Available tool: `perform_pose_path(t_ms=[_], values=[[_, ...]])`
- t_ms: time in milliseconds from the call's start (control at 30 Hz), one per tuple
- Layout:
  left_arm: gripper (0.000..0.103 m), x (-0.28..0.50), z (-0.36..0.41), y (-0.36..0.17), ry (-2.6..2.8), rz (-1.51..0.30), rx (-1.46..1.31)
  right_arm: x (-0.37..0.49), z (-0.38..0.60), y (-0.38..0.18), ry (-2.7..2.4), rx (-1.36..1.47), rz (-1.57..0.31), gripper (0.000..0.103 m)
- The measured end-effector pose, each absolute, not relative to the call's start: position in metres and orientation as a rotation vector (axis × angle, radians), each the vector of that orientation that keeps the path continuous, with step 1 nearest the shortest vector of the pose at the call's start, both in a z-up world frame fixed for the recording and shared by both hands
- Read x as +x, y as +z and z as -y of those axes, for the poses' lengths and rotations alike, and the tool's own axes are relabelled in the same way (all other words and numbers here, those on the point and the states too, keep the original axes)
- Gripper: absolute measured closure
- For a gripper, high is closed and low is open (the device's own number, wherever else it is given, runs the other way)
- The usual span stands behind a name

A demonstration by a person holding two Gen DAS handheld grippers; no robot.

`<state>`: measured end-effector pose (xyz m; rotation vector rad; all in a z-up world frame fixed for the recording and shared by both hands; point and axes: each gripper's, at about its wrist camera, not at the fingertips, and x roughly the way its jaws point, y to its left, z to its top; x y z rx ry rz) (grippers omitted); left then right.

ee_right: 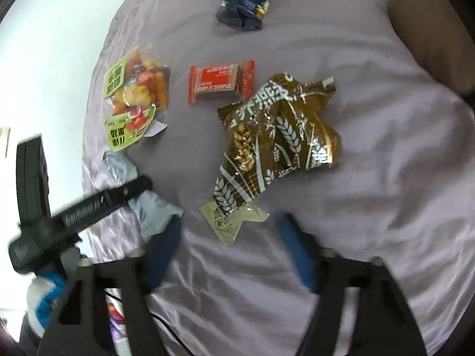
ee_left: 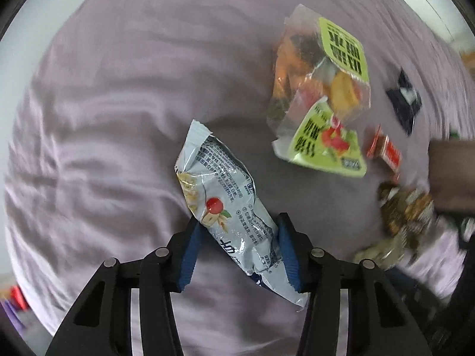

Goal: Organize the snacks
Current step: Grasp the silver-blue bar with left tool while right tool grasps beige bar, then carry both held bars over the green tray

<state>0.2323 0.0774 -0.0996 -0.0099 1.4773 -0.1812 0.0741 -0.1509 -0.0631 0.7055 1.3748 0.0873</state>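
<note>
Left wrist view: pale blue foil snack packet (ee_left: 230,207) is pinched between the blue pads of the left gripper (ee_left: 237,249), presumably for sorting.
Right gripper (ee_right: 230,252): spread wide, nothing held (beige sachet (ee_right: 230,222) just ahead).
Farther off: brown wheat-print bag (ee_right: 279,136), red wrapped bar (ee_right: 221,84), lying on lilac cloth (ee_right: 371,178).

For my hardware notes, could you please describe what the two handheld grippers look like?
Both the left gripper and right gripper have matte black angular frames with triangular cutouts, round silver pivot pins, and ribbed blue pads inside the fingers. White lettering, too blurred to read, marks the left one's side.
</note>
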Motion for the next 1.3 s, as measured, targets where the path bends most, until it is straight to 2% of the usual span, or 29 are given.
perform_pose_path(t_ms=[67,133,200,233,300,333,500,700,967,1300], values=[[0.060,0.230,-0.086,-0.096,-0.198,-1.465,0.045,0.077,0.149,-0.066,0.071,0.708,-1.375,0.038],[0.062,0.229,-0.095,-0.094,-0.207,-1.460,0.066,0.081,0.147,-0.067,0.064,0.707,-1.368,0.046],[0.062,0.227,-0.105,-0.093,-0.215,-1.453,0.085,0.085,0.143,-0.067,0.061,0.698,-1.365,0.079],[0.063,0.227,-0.109,-0.094,-0.216,-1.452,0.093,0.088,0.140,-0.068,0.057,0.689,-1.364,0.083],[0.063,0.225,-0.120,-0.093,-0.218,-1.452,0.093,0.095,0.135,-0.069,0.052,0.663,-1.367,0.099],[0.063,0.224,-0.125,-0.093,-0.216,-1.451,0.091,0.096,0.136,-0.069,0.051,0.654,-1.368,0.103],[0.064,0.198,-0.137,-0.096,-0.210,-1.439,0.113,0.109,0.122,-0.066,0.093,0.572,-1.383,0.103],[0.074,0.166,-0.128,-0.089,-0.202,-1.418,0.139,0.108,0.099,-0.058,0.207,0.487,-1.404,0.103],[0.075,0.125,-0.131,-0.070,-0.210,-1.405,0.136,0.089,0.091,-0.032,0.299,0.393,-1.396,0.103],[0.075,0.071,-0.107,-0.013,-0.333,-1.354,0.208,0.044,0.130,0.025,0.296,0.295,-1.354,0.103]])
